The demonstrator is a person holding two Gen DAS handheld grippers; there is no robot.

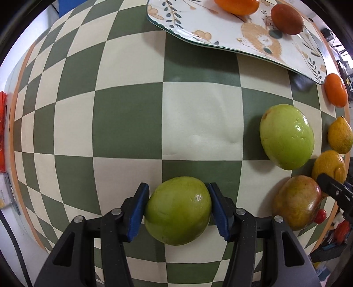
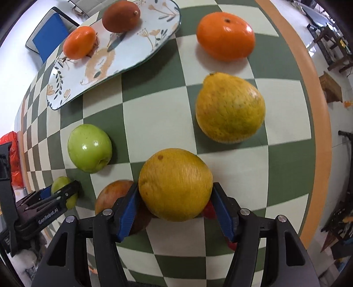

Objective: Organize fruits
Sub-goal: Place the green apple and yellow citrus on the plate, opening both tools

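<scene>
My left gripper (image 1: 177,198) is shut on a green apple (image 1: 177,210), its blue pads pressed on both sides. My right gripper (image 2: 175,198) is shut on a yellow-orange citrus fruit (image 2: 175,184). A patterned plate (image 1: 220,28) at the far side holds an orange (image 1: 237,6) and a brown fruit (image 1: 286,18). A second green apple (image 1: 286,136), a red-green mango (image 1: 296,202), a lemon (image 1: 339,135) and an orange (image 1: 335,90) lie on the checkered cloth. In the right wrist view the plate (image 2: 123,55), the loose orange (image 2: 225,36), the large yellow citrus (image 2: 229,109) and the green apple (image 2: 89,148) show.
The round table has a green and cream checkered cloth (image 1: 132,123) with an orange rim (image 2: 320,132). The mango (image 2: 111,195) lies just left of my right gripper. A red bag (image 2: 13,159) sits at the left edge. A small red item (image 1: 320,216) lies by the mango.
</scene>
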